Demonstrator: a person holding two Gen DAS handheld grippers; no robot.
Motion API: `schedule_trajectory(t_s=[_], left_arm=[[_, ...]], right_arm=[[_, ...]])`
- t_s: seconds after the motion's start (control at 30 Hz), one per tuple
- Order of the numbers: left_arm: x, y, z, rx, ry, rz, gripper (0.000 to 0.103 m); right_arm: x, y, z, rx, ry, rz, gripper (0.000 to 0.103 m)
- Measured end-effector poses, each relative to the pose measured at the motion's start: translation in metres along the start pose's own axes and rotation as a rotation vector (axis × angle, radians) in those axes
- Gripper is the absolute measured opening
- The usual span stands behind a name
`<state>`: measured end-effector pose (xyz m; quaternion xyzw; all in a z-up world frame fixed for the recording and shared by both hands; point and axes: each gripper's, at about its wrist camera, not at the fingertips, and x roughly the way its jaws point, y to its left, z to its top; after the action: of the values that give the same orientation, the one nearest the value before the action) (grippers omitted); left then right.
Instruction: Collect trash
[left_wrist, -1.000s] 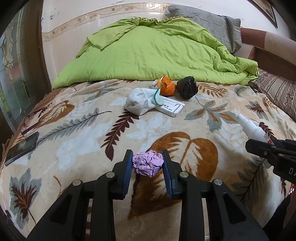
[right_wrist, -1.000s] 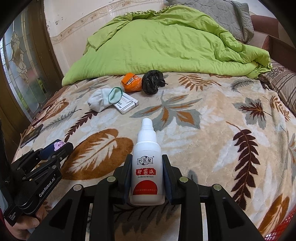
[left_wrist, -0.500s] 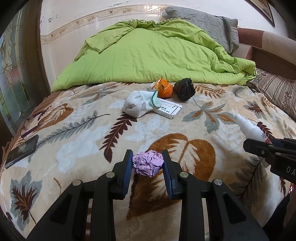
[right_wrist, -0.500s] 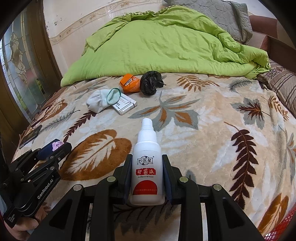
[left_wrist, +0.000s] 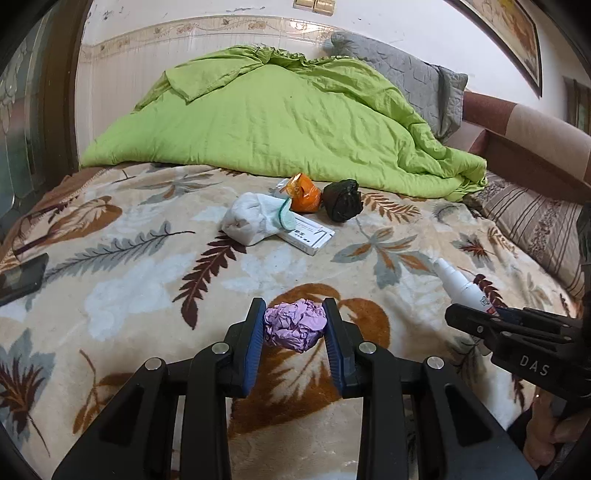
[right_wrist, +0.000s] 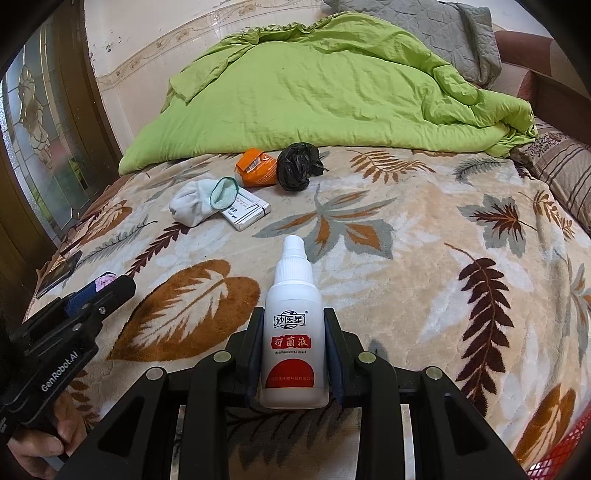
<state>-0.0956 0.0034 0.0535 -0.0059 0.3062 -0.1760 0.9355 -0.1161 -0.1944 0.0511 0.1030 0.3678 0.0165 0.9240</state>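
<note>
Crumpled purple paper ball (left_wrist: 294, 325) fills left tool (left_wrist: 294, 334); right tool (right_wrist: 294, 354) clamps smooth plastic bottle (right_wrist: 294, 332).

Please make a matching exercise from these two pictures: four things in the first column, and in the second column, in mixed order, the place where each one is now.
Column 1
1. purple paper ball
2. white spray bottle
3. white sock
4. black phone

Column 2
A. lying partly on the white box
B. held in the right claw
C. near the left edge of the bed
D. held in the left claw

Pairs: 1-D, 2-B, 3-A, 4-C
</note>
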Motion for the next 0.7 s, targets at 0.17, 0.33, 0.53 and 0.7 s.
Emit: schedule_trajectory(t_s=[0.17,0.33,0.53,0.7], left_arm=[[0.002,0.002,-0.001,-0.020,0.010,-0.030,0.030],[0.006,0.003,-0.003,-0.038,0.033,-0.044,0.030],[0.009,-0.009,-0.004,0.003,0.056,-0.062,0.030],[-0.004,-0.040,-0.002,0.062,0.062,-0.111,0.030]], right_arm=[[-0.001,0.000,0.000,0.001,-0.003,0.001,0.032],[-0.003,0.000,0.001,0.006,-0.007,0.011,0.032],[-0.003,-0.005,0.003,0.044,-0.007,0.039,0.032],[-0.015,-0.016,0.004,0.103,-0.022,0.070,0.032]])
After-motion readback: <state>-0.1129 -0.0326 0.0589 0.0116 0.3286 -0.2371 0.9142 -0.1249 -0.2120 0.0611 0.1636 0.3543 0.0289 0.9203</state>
